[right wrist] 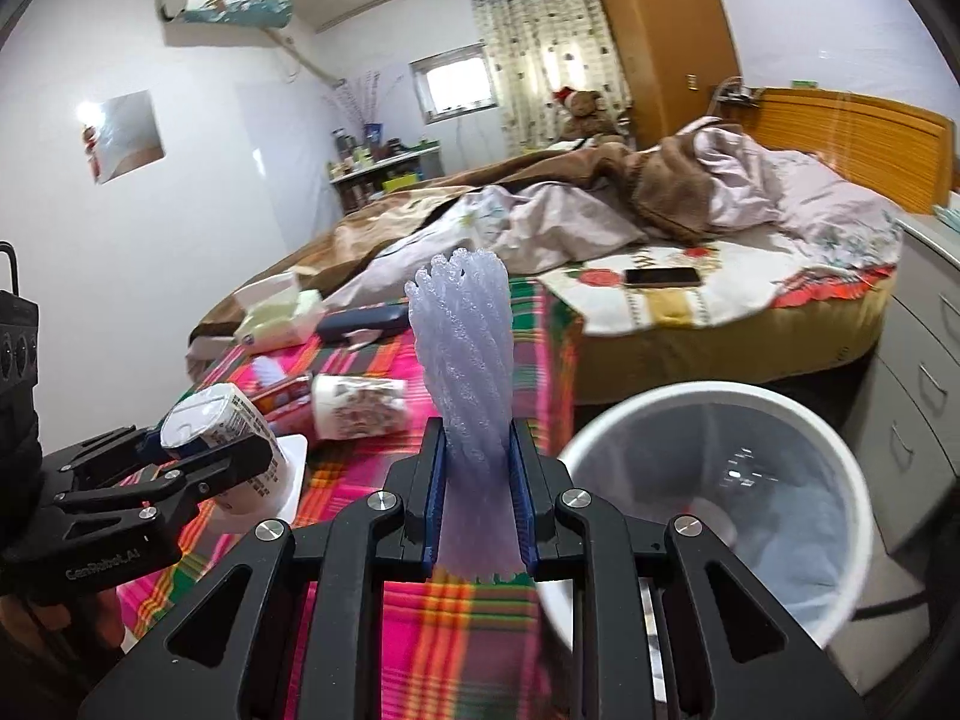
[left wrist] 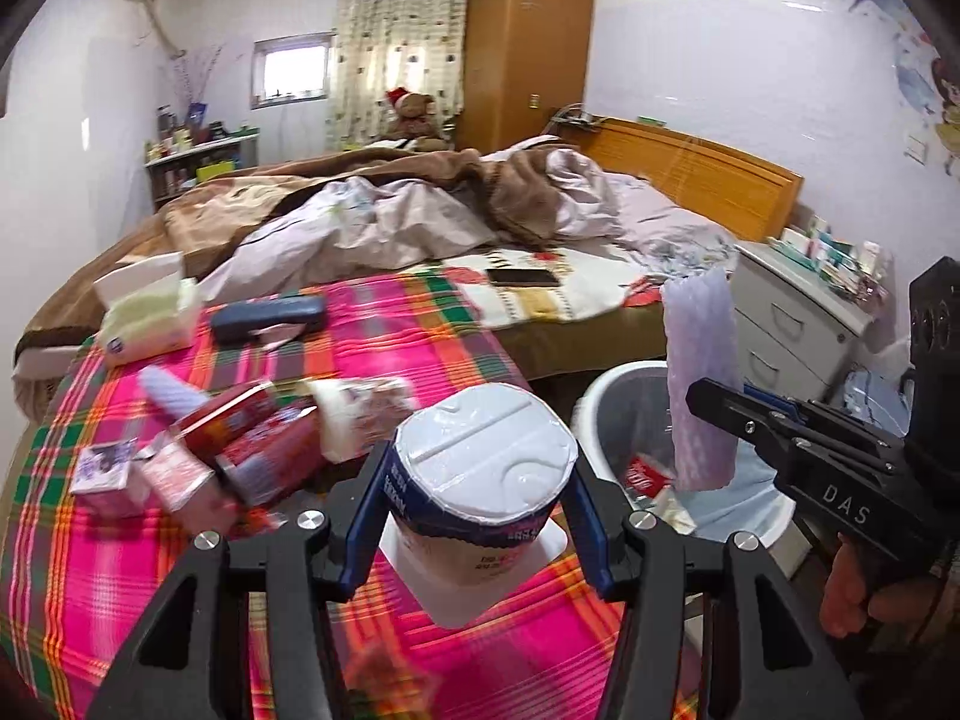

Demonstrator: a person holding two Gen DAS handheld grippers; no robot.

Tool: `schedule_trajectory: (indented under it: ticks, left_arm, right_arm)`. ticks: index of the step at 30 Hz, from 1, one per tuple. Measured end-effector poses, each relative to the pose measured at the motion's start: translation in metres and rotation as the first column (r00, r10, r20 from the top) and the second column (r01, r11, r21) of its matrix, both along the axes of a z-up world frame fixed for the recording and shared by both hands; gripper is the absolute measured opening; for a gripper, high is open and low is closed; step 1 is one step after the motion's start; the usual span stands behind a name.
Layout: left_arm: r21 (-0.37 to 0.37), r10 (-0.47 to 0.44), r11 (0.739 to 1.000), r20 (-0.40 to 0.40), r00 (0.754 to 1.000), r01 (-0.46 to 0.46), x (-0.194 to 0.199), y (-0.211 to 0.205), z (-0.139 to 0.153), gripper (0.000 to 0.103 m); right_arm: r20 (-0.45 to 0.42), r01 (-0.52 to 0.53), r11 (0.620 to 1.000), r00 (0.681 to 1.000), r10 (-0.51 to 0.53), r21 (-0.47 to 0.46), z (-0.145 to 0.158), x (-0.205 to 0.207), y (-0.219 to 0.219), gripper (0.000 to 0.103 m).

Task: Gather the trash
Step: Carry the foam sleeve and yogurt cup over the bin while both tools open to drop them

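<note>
My left gripper (left wrist: 480, 480) is shut on an upside-down white yogurt cup (left wrist: 483, 456) with blue print, held above the pink plaid blanket (left wrist: 420, 354). The same cup (right wrist: 222, 420) shows at the left of the right wrist view. My right gripper (right wrist: 477, 468) is shut on a pale lilac foam net sleeve (right wrist: 465, 360), which stands upright between the blue pads. In the left wrist view that sleeve (left wrist: 702, 372) hangs over the white trash bin (left wrist: 606, 396). The bin (right wrist: 708, 396) sits beside the bed, lined with a bag, with red wrapping inside.
Red and pink cartons (left wrist: 240, 438), a paper cup (right wrist: 354, 405) on its side, a tissue pack (left wrist: 150, 312), a dark blue case (left wrist: 270, 312) and a phone (left wrist: 522, 277) lie on the bed. A grey drawer unit (left wrist: 792, 324) stands right of the bin. Rumpled bedding lies beyond.
</note>
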State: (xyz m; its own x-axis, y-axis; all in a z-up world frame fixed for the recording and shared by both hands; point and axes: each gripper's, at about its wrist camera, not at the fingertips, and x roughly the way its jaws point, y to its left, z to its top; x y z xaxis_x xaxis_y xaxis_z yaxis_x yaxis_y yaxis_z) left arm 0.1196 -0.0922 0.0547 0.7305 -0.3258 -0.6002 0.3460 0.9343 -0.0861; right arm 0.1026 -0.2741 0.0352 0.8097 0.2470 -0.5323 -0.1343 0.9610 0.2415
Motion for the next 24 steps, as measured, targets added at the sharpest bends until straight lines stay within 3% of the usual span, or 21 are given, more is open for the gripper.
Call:
schedule_trajectory:
  ticks: [15, 24]
  left_arm:
    - [-0.009, -0.193, 0.981, -0.027, 0.981, 0.192, 0.006, -0.101, -0.011, 0.056]
    - [0.001, -0.25, 0.968, -0.069, 0.966, 0.251, 0.014, -0.144, -0.028, 0.056]
  right_arm:
    - [-0.051, 0.172, 0.985, 0.984, -0.173, -0.023, -0.017, -0.009, -0.067, 0.021]
    - [-0.147, 0.223, 0.974, 0.963, -0.225, -0.029, -0.046, -0.005, -0.094, 0.021]
